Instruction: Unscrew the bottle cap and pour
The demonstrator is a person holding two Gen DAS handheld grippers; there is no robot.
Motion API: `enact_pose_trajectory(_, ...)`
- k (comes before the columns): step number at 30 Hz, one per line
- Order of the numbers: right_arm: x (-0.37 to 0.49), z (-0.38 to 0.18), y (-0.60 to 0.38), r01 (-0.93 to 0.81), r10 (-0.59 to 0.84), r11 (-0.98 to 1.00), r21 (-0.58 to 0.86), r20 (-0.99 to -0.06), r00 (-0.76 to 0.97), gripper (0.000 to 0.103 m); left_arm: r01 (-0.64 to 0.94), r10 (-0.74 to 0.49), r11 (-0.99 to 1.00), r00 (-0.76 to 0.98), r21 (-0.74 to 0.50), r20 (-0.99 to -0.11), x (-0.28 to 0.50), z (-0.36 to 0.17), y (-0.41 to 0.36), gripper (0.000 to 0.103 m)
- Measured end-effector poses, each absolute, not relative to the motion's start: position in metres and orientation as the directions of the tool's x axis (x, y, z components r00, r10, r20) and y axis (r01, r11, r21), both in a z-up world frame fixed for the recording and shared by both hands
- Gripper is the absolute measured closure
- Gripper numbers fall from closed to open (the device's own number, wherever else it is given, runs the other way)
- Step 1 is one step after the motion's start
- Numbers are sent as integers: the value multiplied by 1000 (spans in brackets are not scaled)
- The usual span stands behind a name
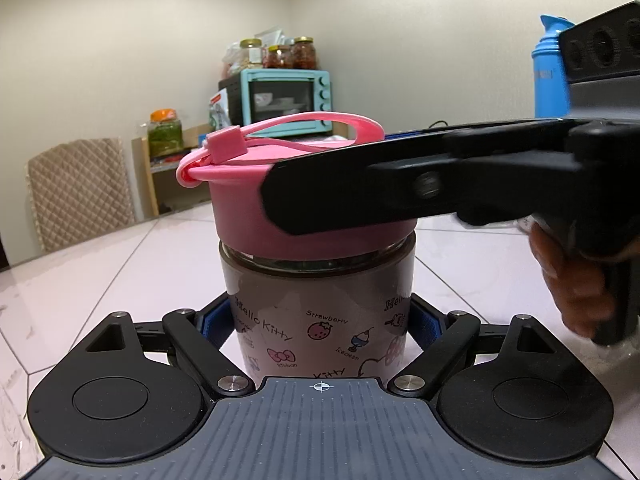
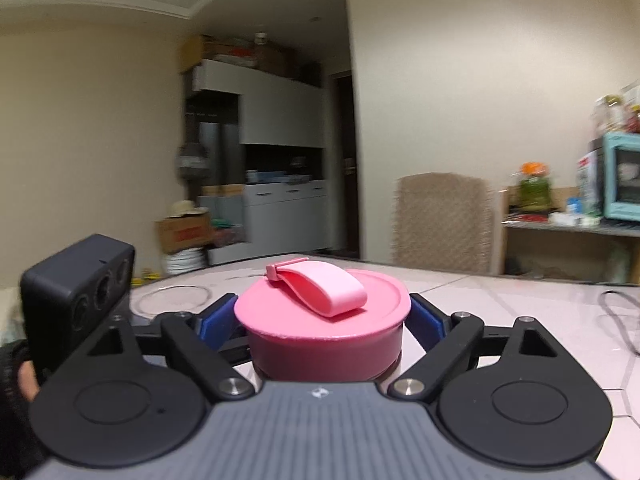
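A glass Hello Kitty bottle [image 1: 320,312] with a wide pink screw cap [image 1: 248,204] and pink strap stands on the white tiled table [image 1: 100,276]. My left gripper [image 1: 320,324] is shut on the bottle's body, blue pads on both sides. My right gripper [image 2: 322,316] is shut on the pink cap [image 2: 324,344], blue pads against its sides; in the left wrist view its black finger [image 1: 360,184] crosses the cap from the right. The strap [image 2: 320,288] lies folded on top of the cap. The bottle's contents look dark.
A blue bottle [image 1: 550,76] stands at the back right. A padded chair [image 1: 80,192] is at the table's far edge. A shelf with a teal toaster oven [image 1: 288,102] and jars stands behind. A black cable [image 2: 620,320] lies on the table to the right.
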State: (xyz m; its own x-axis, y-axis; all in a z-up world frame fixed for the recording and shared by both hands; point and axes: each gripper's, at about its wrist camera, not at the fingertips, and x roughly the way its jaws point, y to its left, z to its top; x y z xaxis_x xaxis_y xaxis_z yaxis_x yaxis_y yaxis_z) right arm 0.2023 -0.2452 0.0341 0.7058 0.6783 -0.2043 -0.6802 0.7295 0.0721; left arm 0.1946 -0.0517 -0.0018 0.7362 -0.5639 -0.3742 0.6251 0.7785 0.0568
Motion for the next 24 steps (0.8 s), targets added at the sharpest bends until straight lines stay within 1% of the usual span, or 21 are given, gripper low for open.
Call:
enact_pose_trajectory(3, 220, 35, -261, -773, 768, 630, 76, -210, 605, 14, 625, -564, 778, 736, 57, -374, 193, -2, -52, 13)
enact_pose_trajectory(8, 243, 39, -277, -873, 861, 481, 79, -227, 454, 14, 626, -565, 778, 736, 57, -373, 192, -2, -51, 13)
enact_pose_trajectory(13, 257, 43, -285, -918, 905, 384, 94, -235, 355, 14, 626, -564, 778, 736, 57, -374, 191, -2, -51, 13)
enact_pose_trajectory(20, 254, 45, -285, -911, 888, 406, 73, -266, 374, 14, 623, -560, 780, 740, 66, -373, 190, -2, -52, 13)
enact_pose_trajectory(24, 251, 46, -285, -903, 874, 426, 60, -284, 394, 6, 623, -559, 780, 740, 68, -373, 187, -2, -57, 13)
